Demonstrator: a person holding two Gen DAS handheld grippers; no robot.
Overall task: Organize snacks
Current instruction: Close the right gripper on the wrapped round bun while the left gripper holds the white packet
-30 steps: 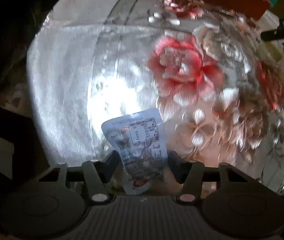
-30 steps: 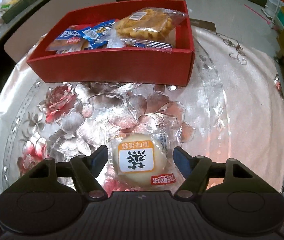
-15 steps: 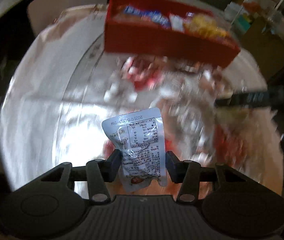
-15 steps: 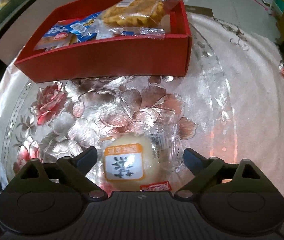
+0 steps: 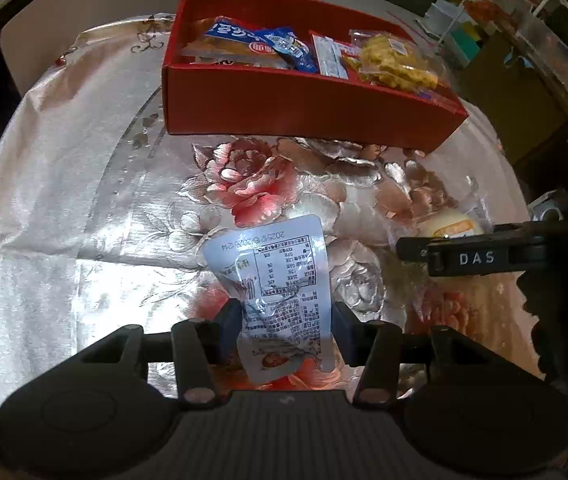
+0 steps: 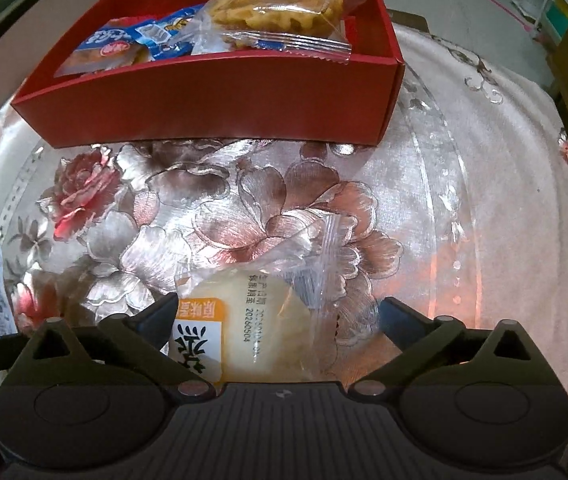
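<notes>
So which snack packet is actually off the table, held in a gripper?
The pale blue packet, printed back showing, pinched in the left gripper. The round cake lies between the right gripper's opening fingers.

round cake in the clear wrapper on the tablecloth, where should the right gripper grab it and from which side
Probably across the cake's round body, coming down from above, one finger either side. The cake lies flat on the tablecloth, so only its top and sides are open. The right gripper, jaws still opening, already straddles it without pressing. The loose crinkled wrapper end toward the red box looks too slippery.
</notes>
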